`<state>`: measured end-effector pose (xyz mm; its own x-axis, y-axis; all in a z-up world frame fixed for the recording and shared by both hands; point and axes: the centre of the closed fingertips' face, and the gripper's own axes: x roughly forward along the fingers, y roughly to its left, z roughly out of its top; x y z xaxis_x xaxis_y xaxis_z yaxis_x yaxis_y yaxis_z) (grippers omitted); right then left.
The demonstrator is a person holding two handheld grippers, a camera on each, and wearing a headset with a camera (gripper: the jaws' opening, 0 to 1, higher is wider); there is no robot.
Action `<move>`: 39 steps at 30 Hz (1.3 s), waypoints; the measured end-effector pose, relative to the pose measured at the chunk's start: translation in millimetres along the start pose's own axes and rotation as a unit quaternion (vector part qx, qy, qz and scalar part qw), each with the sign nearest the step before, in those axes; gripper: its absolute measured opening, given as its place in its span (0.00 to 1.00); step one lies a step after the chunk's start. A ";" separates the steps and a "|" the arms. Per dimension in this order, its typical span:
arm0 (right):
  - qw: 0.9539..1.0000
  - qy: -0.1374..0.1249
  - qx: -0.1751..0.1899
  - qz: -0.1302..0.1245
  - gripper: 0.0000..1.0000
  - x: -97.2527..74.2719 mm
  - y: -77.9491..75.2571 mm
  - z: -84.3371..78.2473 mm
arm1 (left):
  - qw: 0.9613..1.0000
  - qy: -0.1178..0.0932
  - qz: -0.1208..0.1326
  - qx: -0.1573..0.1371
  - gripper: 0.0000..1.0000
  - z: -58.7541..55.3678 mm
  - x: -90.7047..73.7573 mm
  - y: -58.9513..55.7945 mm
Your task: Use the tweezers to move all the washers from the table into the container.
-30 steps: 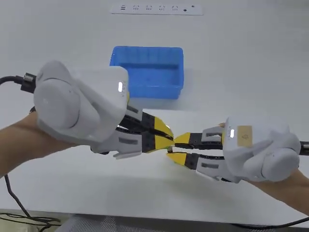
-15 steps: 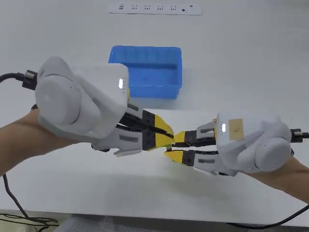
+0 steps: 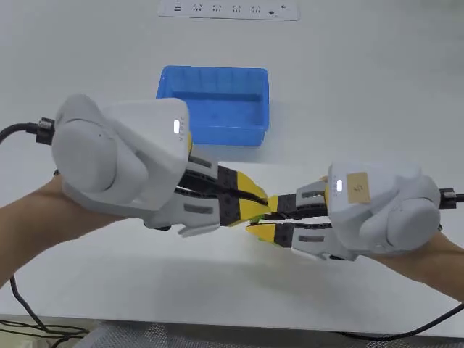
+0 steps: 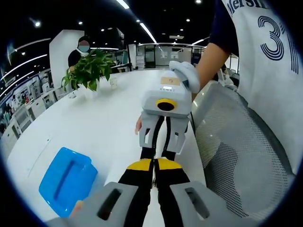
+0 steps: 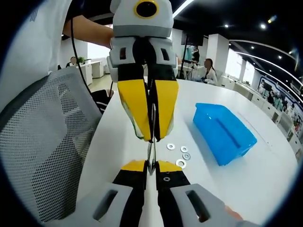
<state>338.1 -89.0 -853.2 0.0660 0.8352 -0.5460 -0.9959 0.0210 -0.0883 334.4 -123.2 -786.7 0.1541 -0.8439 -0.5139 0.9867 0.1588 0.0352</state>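
Head view: open white table (image 3: 362,109) across the upper half of the frame, near edge along the bottom, bare surface either side of the blue container (image 3: 210,134) at upper centre. Left gripper (image 3: 262,206) in from the left of the frame, right gripper (image 3: 254,230) in from the right, yellow tips nose to nose at centre, lower in the frame than the container's front wall. Power strip (image 3: 228,9) flat at the top edge, well apart from the rest. Black cable (image 3: 18,130) off the left gripper's rear at the left edge.

Right gripper view: tweezers (image 5: 151,146) as a thin steel strip up the middle, pinched at the top between the left gripper's jaws and at the bottom between the right gripper's own, both pairs clenched on it. Washers (image 5: 181,163), four countable, loose on the table just right of centre, near the tweezers' lower end, between the jaws and the container at right. Mesh chair (image 5: 42,142) down the left of the frame, past the table edge.

Left gripper view: long white tabletop running to upper left, potted plant (image 4: 90,71) far up it, container at lower left, mesh chair at right, person in a numbered jersey (image 4: 265,71) at upper right, hall with ceiling lights behind.
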 end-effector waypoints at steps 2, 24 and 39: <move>1.000 -0.005 0.005 -0.001 0.08 -0.2 -1.0 3.0 | 1.000 -0.003 0.003 0.004 0.05 1.7 -2.2 0.9; 0.999 -0.024 0.009 -0.046 0.09 5.2 -26.4 44.1 | 0.993 -0.080 0.030 -0.075 0.07 16.8 -42.4 29.7; 0.998 -0.002 0.001 -0.070 0.10 10.6 -42.8 39.3 | 0.989 -0.089 0.032 -0.111 0.07 8.6 -42.0 51.0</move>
<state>378.9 -59.4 -822.5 0.2047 0.8258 -0.5256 -0.9769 0.1388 -0.1624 378.8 -84.1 -755.9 0.2416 -0.9020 -0.3578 0.9422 0.3063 -0.1359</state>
